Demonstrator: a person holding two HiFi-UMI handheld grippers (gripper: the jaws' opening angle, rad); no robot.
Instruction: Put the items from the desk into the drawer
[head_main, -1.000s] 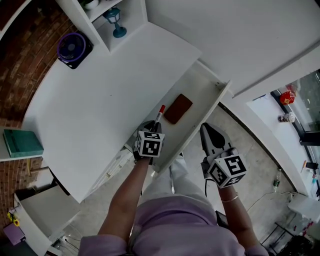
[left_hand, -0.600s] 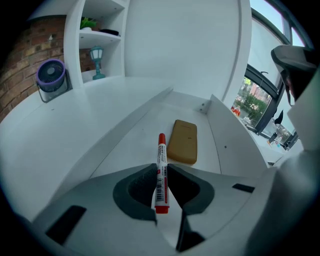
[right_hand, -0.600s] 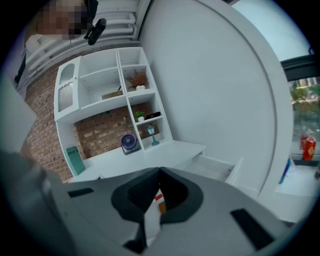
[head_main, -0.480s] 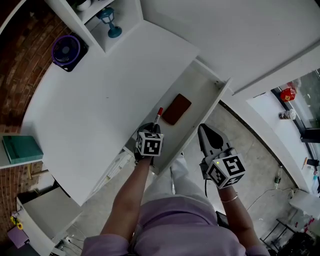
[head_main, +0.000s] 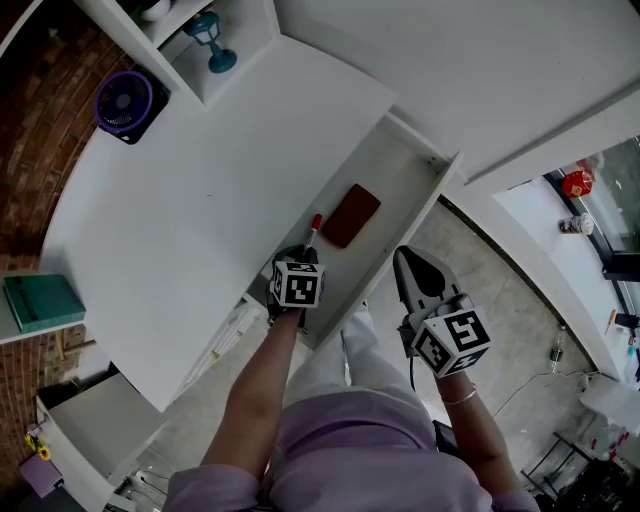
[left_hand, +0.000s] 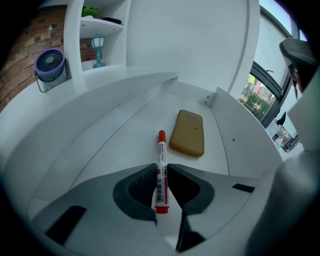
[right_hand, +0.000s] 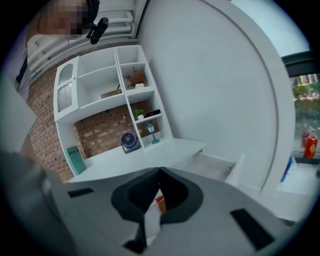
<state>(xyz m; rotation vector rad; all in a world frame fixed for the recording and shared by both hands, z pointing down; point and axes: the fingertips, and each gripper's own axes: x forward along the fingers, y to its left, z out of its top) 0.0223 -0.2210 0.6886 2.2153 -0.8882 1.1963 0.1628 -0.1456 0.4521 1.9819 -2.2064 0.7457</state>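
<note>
My left gripper (head_main: 304, 256) is shut on a red-capped white marker (head_main: 314, 232), held over the near end of the open white drawer (head_main: 440, 180). In the left gripper view the marker (left_hand: 161, 147) sticks out forward between the jaws of the left gripper (left_hand: 161, 169), above the drawer floor (left_hand: 125, 135). A brown flat case (head_main: 351, 215) lies in the drawer ahead of the marker tip, also seen in the left gripper view (left_hand: 188, 133). My right gripper (head_main: 408, 262) hangs to the right of the drawer, off the desk, its jaws shut with nothing in them (right_hand: 160, 172).
The white desk top (head_main: 200, 190) lies left of the drawer. At its back stand a purple fan (head_main: 125, 103) and a small blue lamp (head_main: 208, 40) in a shelf niche. A teal book (head_main: 40, 302) rests on a low shelf at the far left.
</note>
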